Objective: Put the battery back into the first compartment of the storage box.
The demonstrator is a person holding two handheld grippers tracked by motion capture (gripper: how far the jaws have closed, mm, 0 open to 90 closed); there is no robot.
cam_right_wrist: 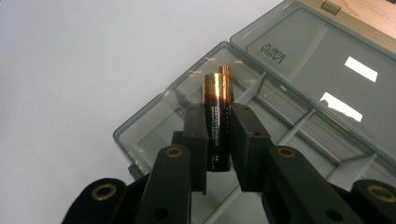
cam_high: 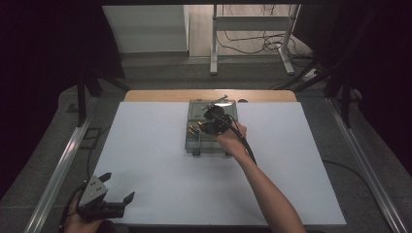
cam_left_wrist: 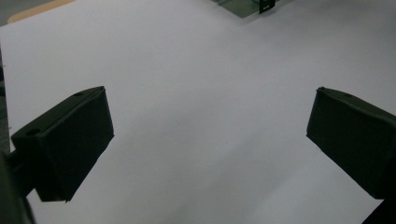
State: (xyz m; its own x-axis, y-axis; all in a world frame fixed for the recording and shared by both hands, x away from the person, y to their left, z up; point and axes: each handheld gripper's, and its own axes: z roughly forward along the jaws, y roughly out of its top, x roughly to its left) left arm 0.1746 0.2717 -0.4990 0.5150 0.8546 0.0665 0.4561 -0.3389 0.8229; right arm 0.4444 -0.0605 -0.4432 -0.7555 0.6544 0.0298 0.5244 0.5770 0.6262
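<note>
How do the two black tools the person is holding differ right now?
The right tool is shut on a battery, while the left tool is wide open and holds nothing. The right tool is out over the open grey box at the far side of the white sheet; the left tool sits at the sheet's near corner. Both are black, two-jawed and hand-held.
</note>
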